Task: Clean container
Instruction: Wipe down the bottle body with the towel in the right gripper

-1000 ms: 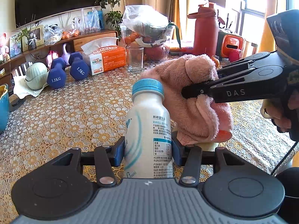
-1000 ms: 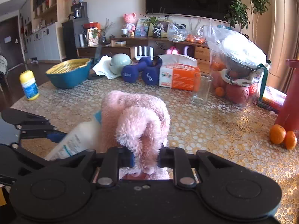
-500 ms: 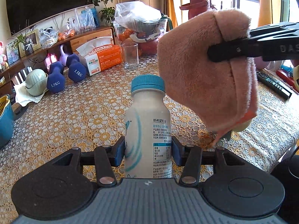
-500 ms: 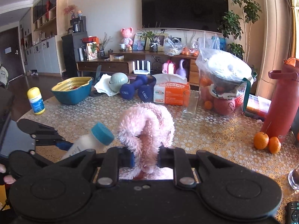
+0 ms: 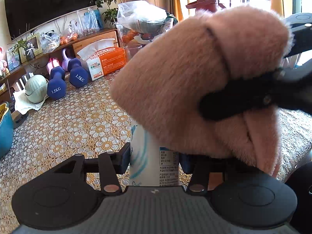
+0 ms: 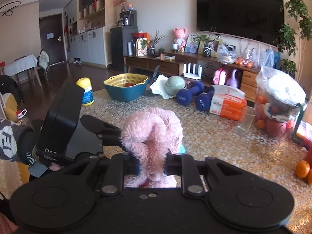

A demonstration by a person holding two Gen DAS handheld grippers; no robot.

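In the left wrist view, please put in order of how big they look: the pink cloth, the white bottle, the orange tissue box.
1. pink cloth, largest, though it hangs nearest the camera.
2. white bottle, its top hidden by the cloth.
3. orange tissue box, smallest, but farthest away, so its true size is unsure.

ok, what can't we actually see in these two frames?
- Cap and top of the white plastic bottle: left wrist view, covered by the fluffy pink cloth.
- Bottle body: right wrist view, behind the cloth; only a blue sliver shows.
- Cloth-to-bottle contact: hidden in both.
- Bottle label text: too small.
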